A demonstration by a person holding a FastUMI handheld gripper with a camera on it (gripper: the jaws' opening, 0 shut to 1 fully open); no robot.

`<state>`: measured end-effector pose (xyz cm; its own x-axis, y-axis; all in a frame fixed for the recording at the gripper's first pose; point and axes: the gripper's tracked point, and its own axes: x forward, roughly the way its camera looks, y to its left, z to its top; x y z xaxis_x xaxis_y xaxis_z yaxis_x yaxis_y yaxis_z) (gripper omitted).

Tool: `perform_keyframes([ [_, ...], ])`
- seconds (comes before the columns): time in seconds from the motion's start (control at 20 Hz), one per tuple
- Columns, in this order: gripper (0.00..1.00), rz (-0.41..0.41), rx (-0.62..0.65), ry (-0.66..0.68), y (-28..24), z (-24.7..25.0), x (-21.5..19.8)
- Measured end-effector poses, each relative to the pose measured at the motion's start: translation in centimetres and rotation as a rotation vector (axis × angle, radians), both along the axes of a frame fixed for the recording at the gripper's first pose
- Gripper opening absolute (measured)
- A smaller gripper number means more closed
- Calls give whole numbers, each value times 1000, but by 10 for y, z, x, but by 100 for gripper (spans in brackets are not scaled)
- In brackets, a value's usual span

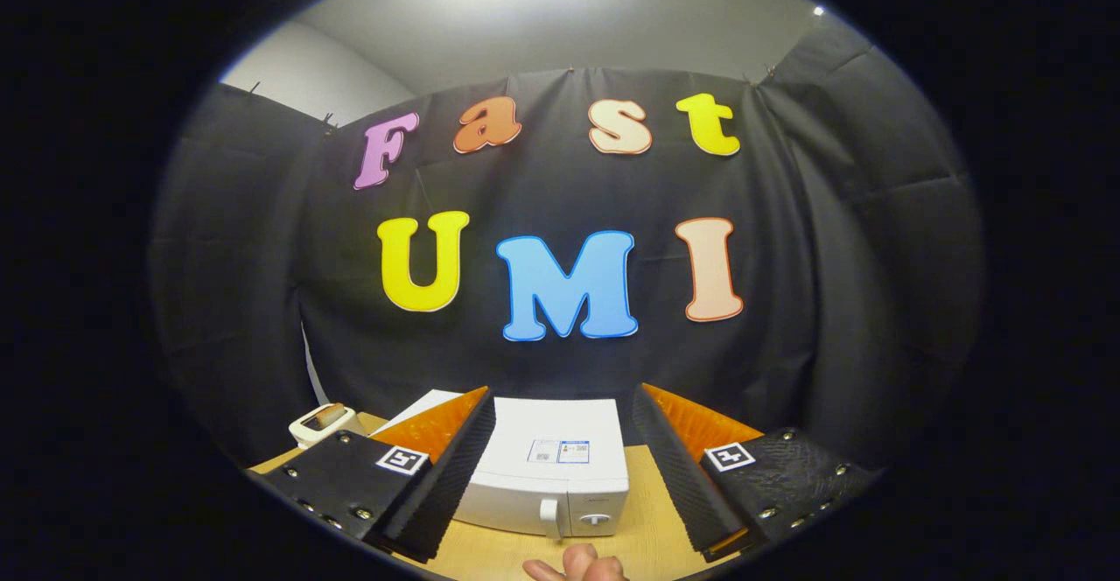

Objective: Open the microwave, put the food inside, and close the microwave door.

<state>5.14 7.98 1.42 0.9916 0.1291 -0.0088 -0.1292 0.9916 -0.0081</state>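
A white microwave [553,467] stands on the wooden table [647,537], its door closed, with a handle and a round knob on the front right. It lies between and just ahead of my fingers, seen from above. My gripper [560,467] is open, with a wide gap and nothing held between the fingers. To the left of the left finger sits a small white toaster-like dish [322,424] holding a brown piece of food.
A person's fingertips [577,565] rest on the table just in front of the microwave. A white sheet [420,408] lies behind the left finger. The black cloth wall closes off the back and both sides of the table.
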Motion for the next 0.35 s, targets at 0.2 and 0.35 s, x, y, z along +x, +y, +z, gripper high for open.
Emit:
perform_keyframes([
  [0.2, 99, -19, -11, -29, -10, 15, -2],
  [0.35, 99, -18, -6, -32, -13, 15, 1],
])
